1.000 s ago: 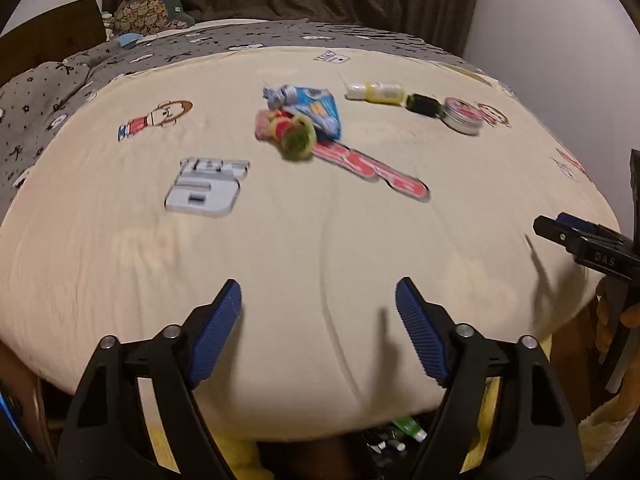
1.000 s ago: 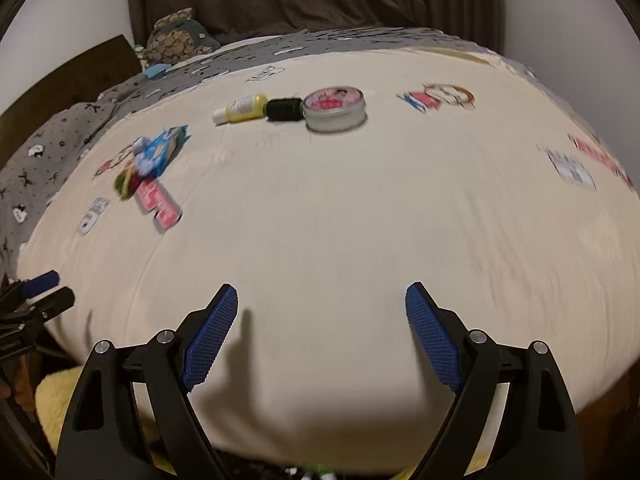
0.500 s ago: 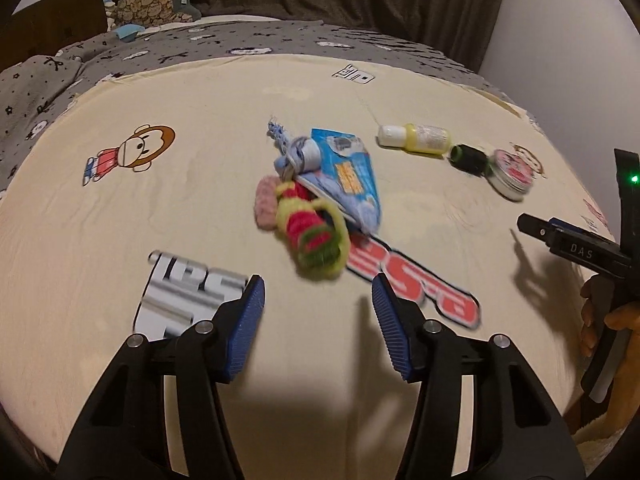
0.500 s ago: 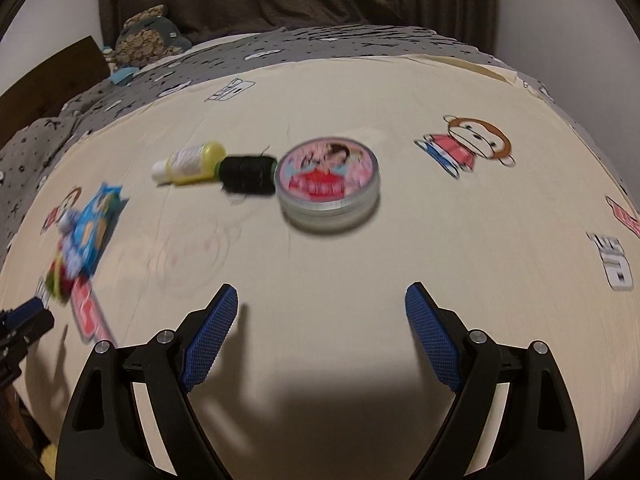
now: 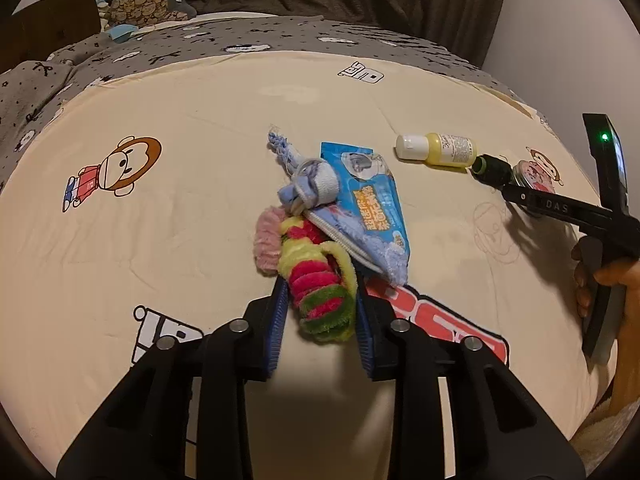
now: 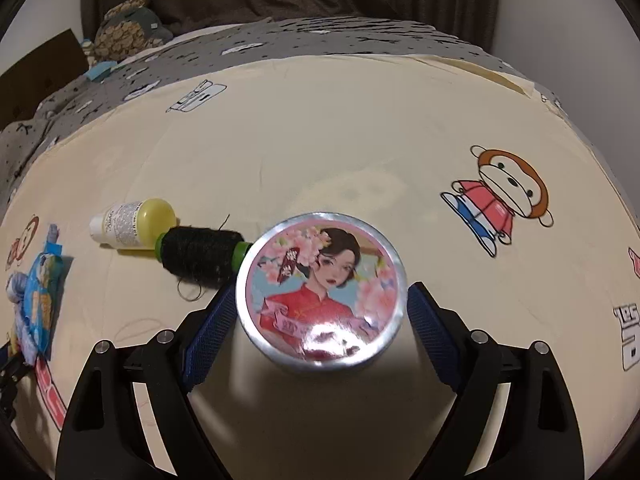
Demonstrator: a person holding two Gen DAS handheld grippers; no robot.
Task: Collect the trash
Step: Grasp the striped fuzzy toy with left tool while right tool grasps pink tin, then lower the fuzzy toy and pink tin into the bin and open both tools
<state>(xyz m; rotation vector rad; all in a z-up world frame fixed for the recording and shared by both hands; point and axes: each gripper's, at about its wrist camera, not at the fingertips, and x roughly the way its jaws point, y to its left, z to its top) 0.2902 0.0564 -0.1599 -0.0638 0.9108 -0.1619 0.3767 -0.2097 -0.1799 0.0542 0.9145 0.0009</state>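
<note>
In the left wrist view my left gripper (image 5: 320, 312) has its blue pads on either side of a fuzzy green, pink and yellow striped sock (image 5: 320, 280) that lies on the cream bedsheet; the jaws touch or nearly touch it. A blue wipes packet (image 5: 372, 200) and a light blue sock (image 5: 308, 188) lie just beyond. In the right wrist view my right gripper (image 6: 318, 304) is open around a round tin (image 6: 320, 292) with a woman's portrait on its lid; the pads stand a little apart from it.
A yellow bottle (image 6: 132, 224) and a black thread spool (image 6: 200, 256) lie left of the tin. The right gripper (image 5: 560, 208) shows at the right of the left wrist view. A grey patterned blanket (image 5: 160, 48) and a plush toy (image 5: 148, 0) lie at the far end.
Both grippers moved forward over the bed. The left narrowed and now straddles the striped sock. The right came up around the tin.
</note>
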